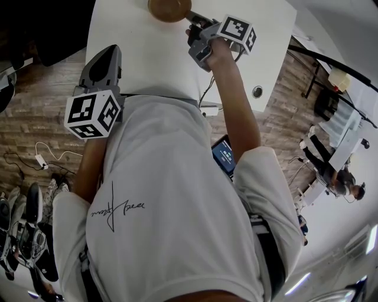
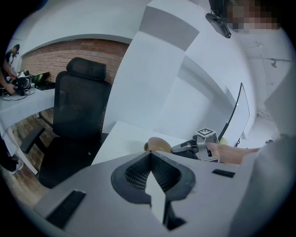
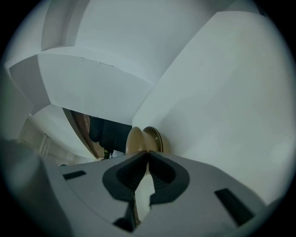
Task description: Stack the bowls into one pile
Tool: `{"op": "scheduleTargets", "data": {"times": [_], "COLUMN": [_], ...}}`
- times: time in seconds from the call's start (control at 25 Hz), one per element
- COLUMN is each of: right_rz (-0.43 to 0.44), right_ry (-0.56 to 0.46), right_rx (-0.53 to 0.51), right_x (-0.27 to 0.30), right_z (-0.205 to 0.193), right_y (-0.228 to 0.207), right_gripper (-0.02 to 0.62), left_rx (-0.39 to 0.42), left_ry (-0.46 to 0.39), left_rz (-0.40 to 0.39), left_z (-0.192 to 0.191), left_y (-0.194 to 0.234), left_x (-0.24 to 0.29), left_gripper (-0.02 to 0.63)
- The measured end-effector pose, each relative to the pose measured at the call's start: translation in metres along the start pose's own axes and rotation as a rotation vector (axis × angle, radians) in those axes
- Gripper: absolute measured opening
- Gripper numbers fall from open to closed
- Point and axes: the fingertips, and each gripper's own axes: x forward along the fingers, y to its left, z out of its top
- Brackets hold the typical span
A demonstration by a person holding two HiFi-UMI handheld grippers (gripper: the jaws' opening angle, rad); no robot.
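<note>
At the surface's point(image 1: 147, 56) near left edge, the left hand-held gripper point(image 1: 111, 53) hangs clenched and empty, apparently waiting clear. To its right, the right hand-held gripper point(image 1: 192, 16) pinches the tan bowl's point(image 1: 168, 8) rim at the far edge, likely to carry it for stacking.

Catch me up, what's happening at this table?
A person with a handheld gripper in each hand is working at a white table. The right gripper is stretched to the far edge, its jaws closed on what looks like the rim of a tan bowl. Whether that is one bowl or a nested pile is unclear. The left gripper hangs at the table's near left edge, jaws together and empty. No other bowls show.
</note>
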Motion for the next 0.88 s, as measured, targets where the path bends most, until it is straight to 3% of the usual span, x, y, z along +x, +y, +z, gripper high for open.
{"op": "scheduleTargets", "data": {"times": [0.88], "right_rz": [-0.056], "right_ry": [0.001], "right_rx": [0.019], "right_x": [0.017], "right_z": [-0.001], "right_y": [-0.014], "right_gripper": [0.026], "left_rx": [-0.001], "left_ry": [0.011], "left_rz": [0.004], "left_z": [-0.003], "left_y": [0.002], "left_x": [0.001], "left_gripper": [0.003]}}
